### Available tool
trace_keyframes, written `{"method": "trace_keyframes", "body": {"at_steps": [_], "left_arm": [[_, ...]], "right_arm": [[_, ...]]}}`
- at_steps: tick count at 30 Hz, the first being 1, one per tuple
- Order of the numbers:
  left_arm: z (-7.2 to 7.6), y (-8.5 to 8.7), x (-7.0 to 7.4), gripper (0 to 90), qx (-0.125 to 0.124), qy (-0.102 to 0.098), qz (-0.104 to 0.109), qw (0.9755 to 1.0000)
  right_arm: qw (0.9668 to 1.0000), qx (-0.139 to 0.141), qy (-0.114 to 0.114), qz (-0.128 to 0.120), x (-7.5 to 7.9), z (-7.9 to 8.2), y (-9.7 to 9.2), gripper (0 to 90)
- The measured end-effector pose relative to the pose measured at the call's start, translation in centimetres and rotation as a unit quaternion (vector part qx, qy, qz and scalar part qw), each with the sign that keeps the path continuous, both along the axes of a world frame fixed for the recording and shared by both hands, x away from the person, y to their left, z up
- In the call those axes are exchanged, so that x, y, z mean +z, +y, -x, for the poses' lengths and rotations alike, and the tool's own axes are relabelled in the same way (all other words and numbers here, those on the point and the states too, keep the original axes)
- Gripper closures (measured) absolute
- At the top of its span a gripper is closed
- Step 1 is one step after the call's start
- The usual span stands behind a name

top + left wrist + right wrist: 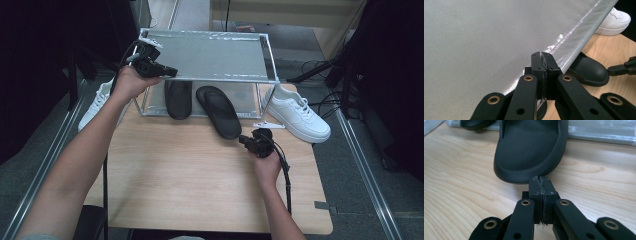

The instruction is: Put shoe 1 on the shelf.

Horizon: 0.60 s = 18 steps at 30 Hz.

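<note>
Overhead arrangement of two hand-held grippers at a wooden table. The left forearm enters from the lower left and reaches diagonally up to the near left corner of a low metal-framed rack with a silvery fabric top. The left gripper is held level at the rack's upper front rail, pointing along the rail toward the right; in the left gripper view its fingers are clenched together at the edge of the fabric, and whether a fold of fabric is pinched between them cannot be told.

The right forearm enters from the bottom right, the hand low over the table. The right gripper points left and away, toward the heel of the nearer black slipper, which lies slantwise with its toe under the rack and its heel out on the table. In the right gripper view its fingers are pressed together, grasping nothing, with their tips just at the slipper's rim.

A second black slipper lies under the rack, to the left of the first. One white sneaker stands to the right of the rack, another to its left.
</note>
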<state>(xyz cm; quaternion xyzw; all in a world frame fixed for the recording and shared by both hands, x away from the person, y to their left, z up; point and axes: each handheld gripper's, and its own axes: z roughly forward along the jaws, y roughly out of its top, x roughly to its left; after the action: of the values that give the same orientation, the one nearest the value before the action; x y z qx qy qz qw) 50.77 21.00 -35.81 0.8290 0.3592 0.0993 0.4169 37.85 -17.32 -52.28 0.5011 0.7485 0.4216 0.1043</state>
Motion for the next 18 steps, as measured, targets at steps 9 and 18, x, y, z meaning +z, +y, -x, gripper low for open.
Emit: {"method": "trace_keyframes", "body": {"at_steps": [9,18], "left_arm": [[0.0,0.1,-0.1,89.7,0.001,-0.001,0.005,1.0],[0.0,0.2,-0.2,89.7,0.0,-0.001,0.009,1.0]], "right_arm": [[0.9998,0.019,-0.005,0.007,0.1,-1.7,2.7,90.0],[0.9996,0.026,-0.006,-0.003,-0.2,-3.2,5.1,90.0]]}}
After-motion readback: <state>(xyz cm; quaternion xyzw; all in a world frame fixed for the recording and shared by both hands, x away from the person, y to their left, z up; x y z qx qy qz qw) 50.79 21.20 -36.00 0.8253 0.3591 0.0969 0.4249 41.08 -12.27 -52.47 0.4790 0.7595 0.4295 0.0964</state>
